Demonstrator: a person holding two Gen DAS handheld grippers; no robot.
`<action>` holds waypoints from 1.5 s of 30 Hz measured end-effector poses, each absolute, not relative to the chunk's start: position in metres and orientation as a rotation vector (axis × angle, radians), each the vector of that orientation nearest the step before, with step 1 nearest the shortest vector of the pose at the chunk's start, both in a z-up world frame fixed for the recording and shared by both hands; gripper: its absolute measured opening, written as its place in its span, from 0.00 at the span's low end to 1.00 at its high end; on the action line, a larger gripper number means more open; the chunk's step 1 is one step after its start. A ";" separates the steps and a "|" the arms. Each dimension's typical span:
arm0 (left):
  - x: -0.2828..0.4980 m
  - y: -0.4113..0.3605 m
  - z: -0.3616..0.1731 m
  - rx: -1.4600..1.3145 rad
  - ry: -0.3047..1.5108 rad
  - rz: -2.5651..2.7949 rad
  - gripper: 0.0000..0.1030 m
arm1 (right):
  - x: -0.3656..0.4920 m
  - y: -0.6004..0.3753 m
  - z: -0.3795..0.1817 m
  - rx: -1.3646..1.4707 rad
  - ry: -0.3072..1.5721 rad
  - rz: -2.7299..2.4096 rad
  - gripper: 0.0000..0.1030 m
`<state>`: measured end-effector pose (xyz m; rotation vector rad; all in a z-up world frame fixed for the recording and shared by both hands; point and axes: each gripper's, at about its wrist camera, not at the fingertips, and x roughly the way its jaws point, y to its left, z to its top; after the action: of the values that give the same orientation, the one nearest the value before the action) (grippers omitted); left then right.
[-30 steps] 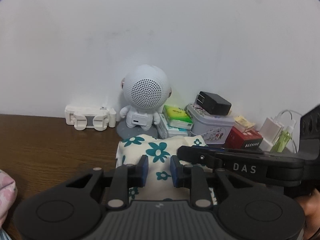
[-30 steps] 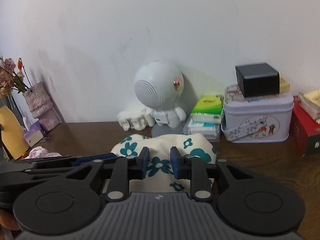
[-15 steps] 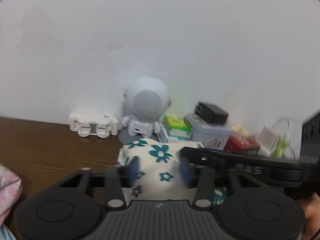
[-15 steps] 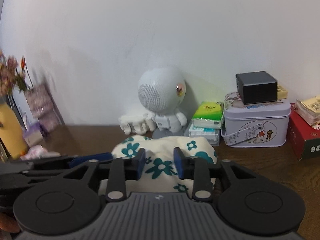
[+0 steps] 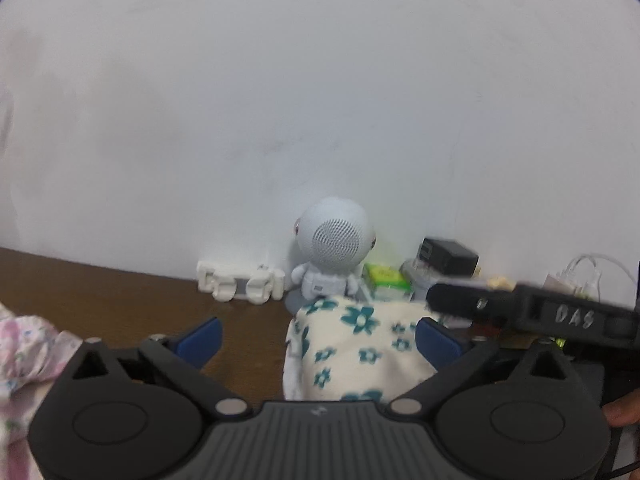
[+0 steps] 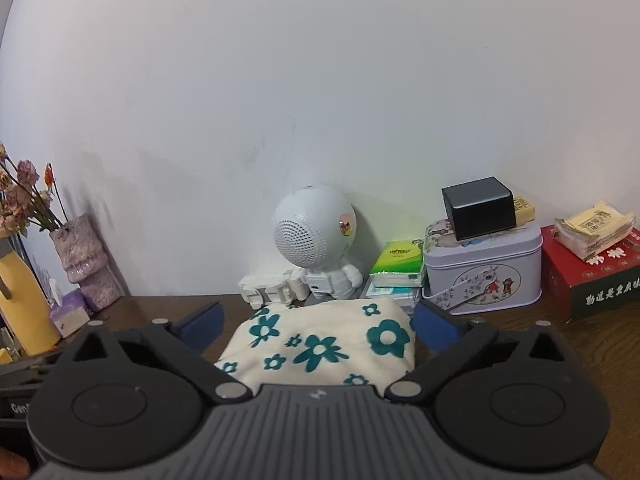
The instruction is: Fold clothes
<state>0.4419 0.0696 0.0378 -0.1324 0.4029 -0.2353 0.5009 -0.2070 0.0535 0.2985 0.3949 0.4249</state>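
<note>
Left gripper (image 5: 318,338) and right gripper (image 6: 316,326) jaws opening wide, folded cream cloth with teal flowers (image 6: 324,346) between both, ungripped, on brown wooden desk (image 5: 100,292).

Astronaut speaker (image 6: 314,236), tin (image 6: 482,280), vase (image 6: 86,260)

Through my left wrist camera everything looks soft and motion-blurred; my right wrist view is sharp. Even, dim indoor light, faint shadows on the wall (image 6: 320,100), dark fisheye-curved corners.
</note>
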 end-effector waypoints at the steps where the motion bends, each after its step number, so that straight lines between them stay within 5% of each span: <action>1: 0.439 0.069 0.037 -0.117 0.412 -0.225 1.00 | 0.498 -0.207 0.054 0.306 0.395 0.431 1.00; 45: 0.200 0.062 0.029 -0.071 0.506 -0.106 1.00 | 0.257 -0.210 0.036 0.135 0.612 0.359 1.00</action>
<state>0.1997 0.0621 0.0290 -0.0709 0.5065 -0.1063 0.2568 -0.2100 0.0358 0.1355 0.6118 0.3592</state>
